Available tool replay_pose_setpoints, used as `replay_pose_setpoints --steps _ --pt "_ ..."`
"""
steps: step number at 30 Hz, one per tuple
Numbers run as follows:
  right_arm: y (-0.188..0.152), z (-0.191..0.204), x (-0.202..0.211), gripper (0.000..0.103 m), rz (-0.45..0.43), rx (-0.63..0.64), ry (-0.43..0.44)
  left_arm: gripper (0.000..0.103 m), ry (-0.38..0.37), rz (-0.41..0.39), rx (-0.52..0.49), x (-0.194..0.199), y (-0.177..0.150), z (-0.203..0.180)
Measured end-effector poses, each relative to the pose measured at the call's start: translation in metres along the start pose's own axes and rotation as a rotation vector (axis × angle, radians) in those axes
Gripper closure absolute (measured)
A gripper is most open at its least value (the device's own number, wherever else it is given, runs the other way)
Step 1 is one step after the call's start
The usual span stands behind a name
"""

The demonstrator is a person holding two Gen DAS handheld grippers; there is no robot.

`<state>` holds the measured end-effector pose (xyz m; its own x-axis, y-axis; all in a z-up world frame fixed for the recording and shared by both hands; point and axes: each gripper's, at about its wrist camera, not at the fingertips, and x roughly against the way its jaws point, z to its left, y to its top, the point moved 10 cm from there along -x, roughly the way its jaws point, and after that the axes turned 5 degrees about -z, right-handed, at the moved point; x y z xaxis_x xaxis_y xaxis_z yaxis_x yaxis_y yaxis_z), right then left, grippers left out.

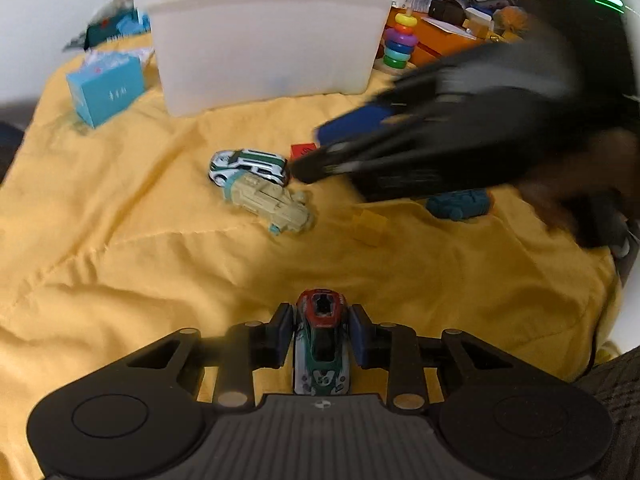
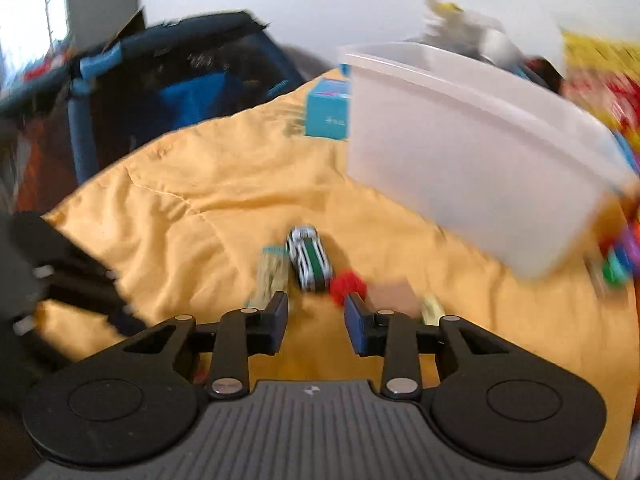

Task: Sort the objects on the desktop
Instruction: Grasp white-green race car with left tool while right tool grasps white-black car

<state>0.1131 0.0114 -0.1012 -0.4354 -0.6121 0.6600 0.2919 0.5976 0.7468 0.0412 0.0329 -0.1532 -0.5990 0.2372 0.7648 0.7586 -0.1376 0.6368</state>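
Note:
In the left wrist view my left gripper (image 1: 320, 320) is shut on a green, red and white toy car (image 1: 322, 344), held nose forward over the yellow cloth (image 1: 120, 240). Farther out lie a white-and-green car (image 1: 248, 166), a beige toy vehicle (image 1: 272, 204), a red brick (image 1: 303, 150), a yellow brick (image 1: 368, 226) and a dark teal vehicle (image 1: 460, 204). My right gripper (image 1: 304, 170) comes in blurred from the right, its tips beside the white-and-green car. In the right wrist view that gripper (image 2: 316, 312) stands open and empty, just short of the white-and-green car (image 2: 310, 260) and a red piece (image 2: 348, 286).
A white plastic bin (image 1: 264, 40) stands at the back of the cloth, with a cyan box (image 1: 106, 88) to its left and a ring stacker (image 1: 400, 44) to its right. Cluttered toys lie behind the bin. A dark blue fabric frame (image 2: 180, 80) stands beyond the cloth's left edge.

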Motion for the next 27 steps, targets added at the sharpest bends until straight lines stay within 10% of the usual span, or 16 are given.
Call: replay_pose_setpoints --steps 12,20,27 --pt "0.012 0.004 -0.058 0.069 0.1 0.048 0.067 0.06 -0.008 -0.007 0.002 0.004 -0.009 -0.001" --pt "0.012 -0.006 0.021 0.069 0.001 -0.073 0.058 0.07 -0.026 -0.024 0.022 0.005 -0.009 -0.002" --pt "-0.049 -0.002 0.064 0.069 0.111 -0.137 0.018 0.07 -0.053 -0.007 -0.022 0.002 -0.008 -0.013"
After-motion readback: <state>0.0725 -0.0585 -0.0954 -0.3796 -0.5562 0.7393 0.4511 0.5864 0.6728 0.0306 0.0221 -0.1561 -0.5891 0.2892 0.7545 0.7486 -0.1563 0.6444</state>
